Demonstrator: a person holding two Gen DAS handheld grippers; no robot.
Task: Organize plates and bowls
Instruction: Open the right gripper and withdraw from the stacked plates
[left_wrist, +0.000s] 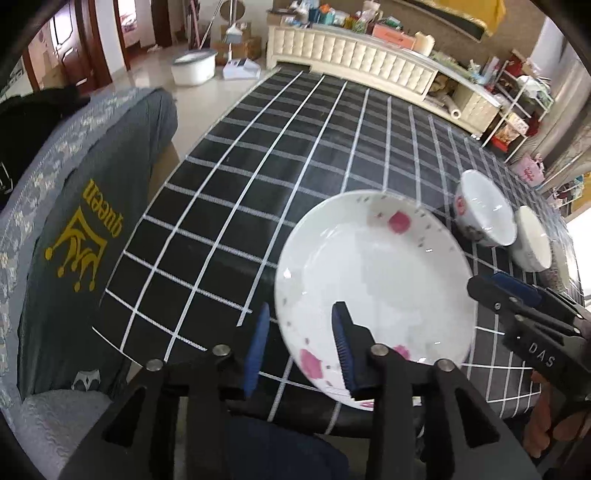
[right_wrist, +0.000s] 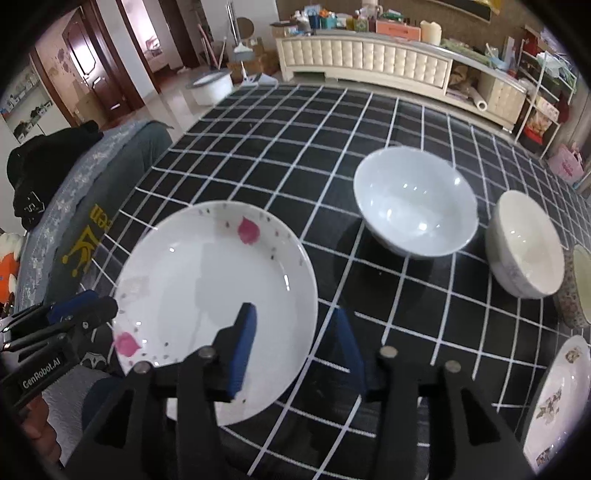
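Note:
A white plate with pink petals (left_wrist: 373, 273) (right_wrist: 207, 288) lies flat on the black checked tablecloth (right_wrist: 295, 129) near its front edge. My left gripper (left_wrist: 301, 345) is open and straddles the plate's left rim, one blue pad over the plate and one outside; neither pad presses on it. My right gripper (right_wrist: 295, 347) is open too and straddles the right rim the same way. Each gripper shows at the edge of the other's view. Behind the plate on the right stand a white bowl (right_wrist: 413, 203) (left_wrist: 484, 210) and a cream bowl (right_wrist: 524, 247) (left_wrist: 532, 240), both upright.
A second, flower-printed plate (right_wrist: 561, 398) lies at the table's front right, with another dish (right_wrist: 583, 284) at the right edge. A chair draped with a grey T-shirt (left_wrist: 92, 221) stands against the table's left side. A white cabinet (right_wrist: 369, 62) runs along the far side.

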